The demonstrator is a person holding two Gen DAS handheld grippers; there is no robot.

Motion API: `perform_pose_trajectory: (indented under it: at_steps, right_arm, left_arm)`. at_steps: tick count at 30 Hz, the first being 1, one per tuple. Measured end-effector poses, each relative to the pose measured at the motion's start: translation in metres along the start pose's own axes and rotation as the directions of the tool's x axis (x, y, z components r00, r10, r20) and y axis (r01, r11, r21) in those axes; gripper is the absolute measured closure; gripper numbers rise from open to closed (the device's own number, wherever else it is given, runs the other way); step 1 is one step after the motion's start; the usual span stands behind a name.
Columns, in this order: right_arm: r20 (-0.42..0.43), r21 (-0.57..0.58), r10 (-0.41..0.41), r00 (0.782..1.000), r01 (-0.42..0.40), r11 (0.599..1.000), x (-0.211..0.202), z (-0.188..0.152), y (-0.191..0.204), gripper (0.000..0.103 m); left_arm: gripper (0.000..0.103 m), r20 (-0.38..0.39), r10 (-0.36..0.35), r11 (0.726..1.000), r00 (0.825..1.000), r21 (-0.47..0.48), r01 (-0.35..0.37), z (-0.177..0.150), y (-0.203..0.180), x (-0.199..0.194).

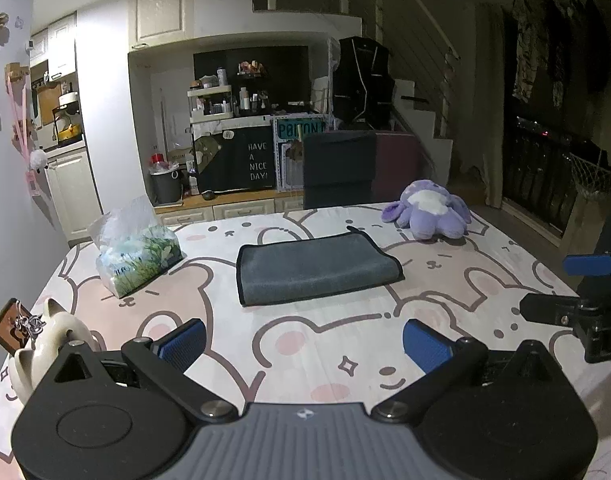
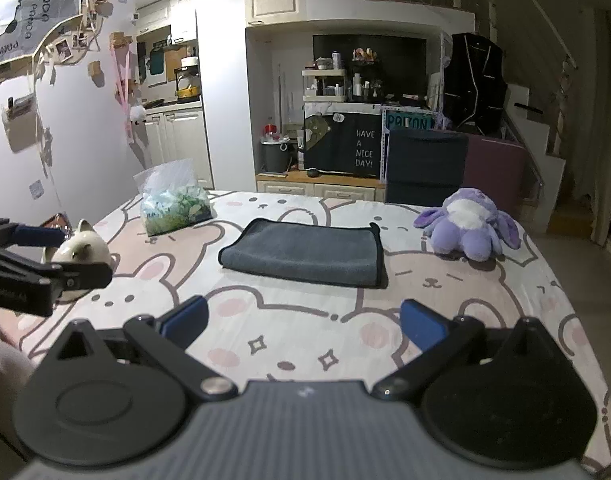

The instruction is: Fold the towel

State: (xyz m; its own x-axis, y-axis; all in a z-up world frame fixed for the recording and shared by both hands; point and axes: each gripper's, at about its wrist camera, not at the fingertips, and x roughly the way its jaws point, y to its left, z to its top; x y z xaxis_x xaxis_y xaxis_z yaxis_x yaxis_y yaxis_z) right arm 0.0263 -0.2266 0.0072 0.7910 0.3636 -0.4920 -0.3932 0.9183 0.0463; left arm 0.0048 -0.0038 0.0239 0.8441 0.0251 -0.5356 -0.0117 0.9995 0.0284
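A dark grey towel [image 1: 317,270] lies folded into a flat rectangle in the middle of the table; it also shows in the right wrist view [image 2: 305,254]. My left gripper [image 1: 305,344] is open and empty, held above the table's near side, well short of the towel. My right gripper [image 2: 303,326] is open and empty too, also short of the towel. The right gripper shows at the right edge of the left wrist view [image 1: 585,292], and the left gripper at the left edge of the right wrist view [image 2: 37,264].
The table has a bunny-print cloth [image 1: 345,340]. A purple plush toy [image 1: 429,210] sits at the far right, a clear bag of items [image 1: 137,252] at the far left, a white cat figurine [image 1: 45,344] at the near left. A dark chair [image 1: 339,168] stands behind.
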Motion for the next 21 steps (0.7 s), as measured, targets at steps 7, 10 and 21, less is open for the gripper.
perform_pose_trajectory:
  at_steps: [7, 10, 21]
  right_arm:
    - [0.000, -0.006, 0.003, 1.000, -0.003, 1.000, -0.002, -0.007, 0.002, 0.000]
    - [0.002, -0.008, 0.002, 1.000, -0.002, 1.000, -0.002, -0.008, 0.002, 0.000]
    - [-0.001, -0.004, 0.011, 1.000, -0.011, 1.000, -0.002, -0.010, 0.000, 0.000]
  left_arm:
    - [0.000, -0.008, -0.011, 1.000, 1.000, 0.011, 0.011, -0.009, -0.004, -0.002]
    - [0.000, -0.005, -0.007, 1.000, 1.000, 0.019, 0.007, -0.012, -0.006, -0.004]
    - [0.000, -0.015, -0.023, 1.000, 1.000, -0.002, 0.023, -0.020, -0.005, -0.008]
